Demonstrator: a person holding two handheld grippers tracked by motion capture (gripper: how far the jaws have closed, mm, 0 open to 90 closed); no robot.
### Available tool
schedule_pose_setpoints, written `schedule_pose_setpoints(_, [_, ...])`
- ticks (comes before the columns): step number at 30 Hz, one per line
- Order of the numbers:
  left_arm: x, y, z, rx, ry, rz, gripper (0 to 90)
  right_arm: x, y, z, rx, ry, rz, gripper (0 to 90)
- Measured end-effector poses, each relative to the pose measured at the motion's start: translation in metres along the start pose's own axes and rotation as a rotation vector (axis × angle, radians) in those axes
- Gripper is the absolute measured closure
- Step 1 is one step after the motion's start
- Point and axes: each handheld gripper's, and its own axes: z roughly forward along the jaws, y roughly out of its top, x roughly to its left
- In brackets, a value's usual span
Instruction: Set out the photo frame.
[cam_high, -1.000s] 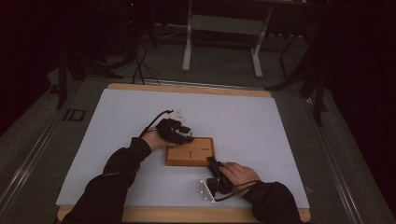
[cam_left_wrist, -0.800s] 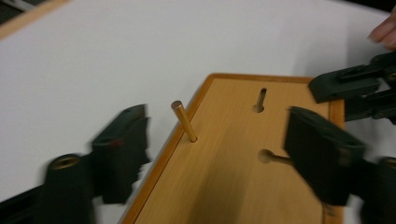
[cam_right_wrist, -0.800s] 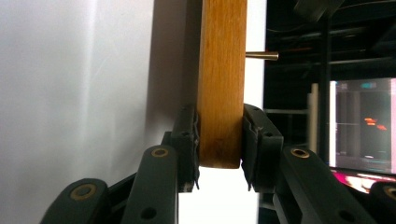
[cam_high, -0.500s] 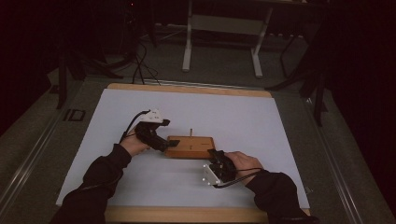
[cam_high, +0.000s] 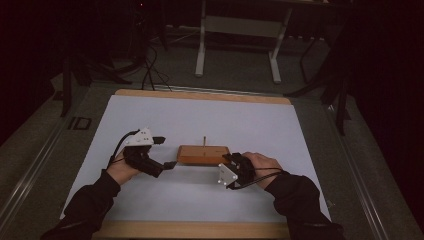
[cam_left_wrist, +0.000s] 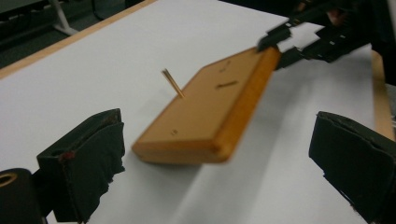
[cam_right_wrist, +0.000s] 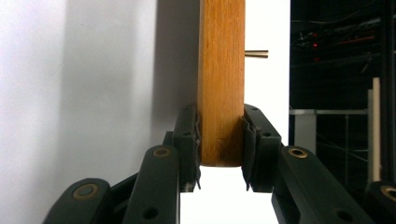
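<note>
Right tongs (cam_right_wrist: 220, 147) clamp the wooden block (cam_right_wrist: 221, 70); left tongs (cam_left_wrist: 224, 158) gape wide

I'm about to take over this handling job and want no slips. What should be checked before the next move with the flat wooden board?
1. Right gripper clamped on the flat wooden board: ok, its jaws press both faces at the board's end.
2. Left gripper ready to take the near end: ok, jaws wide open, apart from the board.
3. Board's near end lined up between the left jaws: ok in the left gripper view.
4. Thin wooden peg standing in the board: ok, though slightly tilted.
5. Board resting on the white table sheet or lifted: cannot tell.
</note>
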Motion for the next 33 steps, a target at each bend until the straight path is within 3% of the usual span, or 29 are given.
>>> schedule_pose_setpoints(6, [-0.019, -0.019, 0.003, 0.035, -0.011, -0.02, 3.8, -0.018, -0.003, 0.001, -0.013, 0.068, 0.04, 70.2])
schedule_pose_setpoints(13, [-0.03, -0.036, 0.011, 0.023, -0.04, -0.061, 3.7, -0.044, -0.007, 0.005, -0.034, 0.162, 0.082, 70.1])
schedule_pose_setpoints(18, [-0.032, -0.042, 0.017, 0.037, -0.033, -0.042, 3.7, -0.06, -0.008, 0.009, -0.034, 0.22, 0.136, 70.0])
schedule_pose_setpoints(24, [-0.031, -0.045, 0.017, 0.028, -0.047, -0.063, 3.8, -0.075, -0.012, 0.014, -0.045, 0.271, 0.171, 69.7])
schedule_pose_setpoints(26, [-0.03, -0.047, 0.017, 0.026, -0.048, -0.069, 3.7, -0.084, -0.014, 0.017, -0.05, 0.296, 0.209, 69.4])
schedule_pose_setpoints(29, [-0.029, -0.048, 0.016, 0.024, -0.046, -0.072, 3.8, -0.095, -0.017, 0.022, -0.052, 0.316, 0.263, 68.5])
schedule_pose_setpoints(33, [-0.028, -0.049, 0.017, 0.024, -0.05, -0.077, 3.7, -0.103, -0.02, 0.028, -0.049, 0.319, 0.282, 67.4])
